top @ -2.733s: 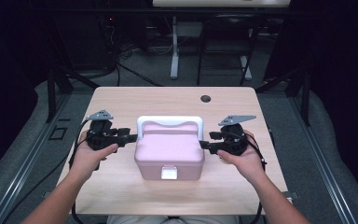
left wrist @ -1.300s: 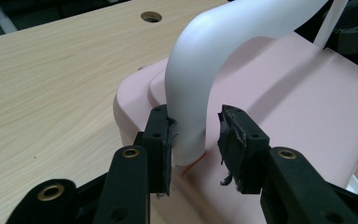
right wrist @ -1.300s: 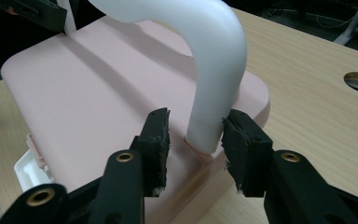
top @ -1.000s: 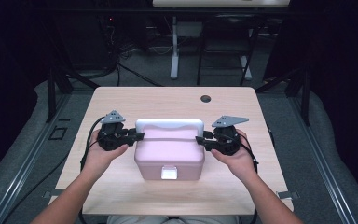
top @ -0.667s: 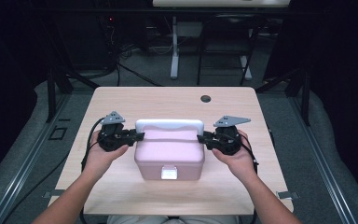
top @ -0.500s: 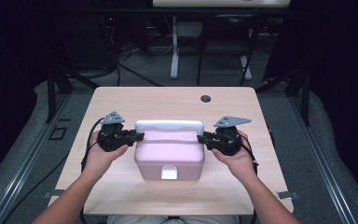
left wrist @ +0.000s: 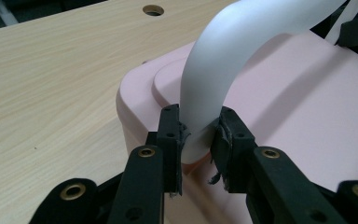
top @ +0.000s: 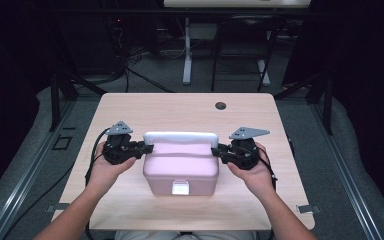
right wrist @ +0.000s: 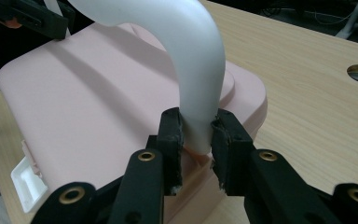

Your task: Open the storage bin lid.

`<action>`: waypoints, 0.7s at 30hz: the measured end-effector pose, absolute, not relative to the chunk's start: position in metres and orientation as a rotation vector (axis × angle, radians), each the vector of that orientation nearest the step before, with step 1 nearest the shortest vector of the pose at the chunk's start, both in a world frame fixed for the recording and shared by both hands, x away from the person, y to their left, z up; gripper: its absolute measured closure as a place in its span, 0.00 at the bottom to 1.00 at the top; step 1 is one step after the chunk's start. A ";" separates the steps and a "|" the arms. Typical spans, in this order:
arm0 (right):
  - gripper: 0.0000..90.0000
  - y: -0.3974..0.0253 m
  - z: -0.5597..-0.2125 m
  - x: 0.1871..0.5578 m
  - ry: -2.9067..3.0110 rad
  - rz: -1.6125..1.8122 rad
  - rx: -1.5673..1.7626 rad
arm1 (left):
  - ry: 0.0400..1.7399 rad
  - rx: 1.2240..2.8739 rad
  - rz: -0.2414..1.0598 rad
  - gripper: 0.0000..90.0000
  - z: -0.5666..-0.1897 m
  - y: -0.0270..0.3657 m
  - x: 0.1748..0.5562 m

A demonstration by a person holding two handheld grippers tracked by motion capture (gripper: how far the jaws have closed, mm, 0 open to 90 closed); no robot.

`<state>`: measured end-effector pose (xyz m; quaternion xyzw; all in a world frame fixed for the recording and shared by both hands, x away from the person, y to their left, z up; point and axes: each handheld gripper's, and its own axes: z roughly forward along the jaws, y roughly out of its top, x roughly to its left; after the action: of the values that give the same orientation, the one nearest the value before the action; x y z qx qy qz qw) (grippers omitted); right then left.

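Hand-held gripper (left wrist: 198,140) pads hiding handle (left wrist: 223,60) base

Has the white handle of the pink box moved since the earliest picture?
Yes. The white handle has swung toward the person, away from the table hole, with both tongs shut on its ends.

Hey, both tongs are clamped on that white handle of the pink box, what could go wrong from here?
The left tongs and right tongs pinch the white handle low at its curved ends; the smooth plastic might slip out. Uneven lifting could tilt the pink box. The white latch might pop open if it swings.
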<state>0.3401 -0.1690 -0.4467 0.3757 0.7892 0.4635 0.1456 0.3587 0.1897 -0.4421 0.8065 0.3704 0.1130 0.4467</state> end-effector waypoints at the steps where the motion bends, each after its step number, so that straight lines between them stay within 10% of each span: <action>1: 0.82 -0.169 -0.447 0.339 2.274 1.332 1.082 | 0.913 2.001 0.276 0.81 -0.442 0.190 0.358; 21: 0.82 -0.164 -0.444 0.320 2.312 1.324 1.075 | 0.892 2.014 0.255 0.81 -0.441 0.197 0.339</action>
<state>0.3197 -0.1636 -0.4440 0.3707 0.7976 0.4566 0.1339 0.3392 0.1973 -0.4415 0.8129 0.3602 0.1030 0.4459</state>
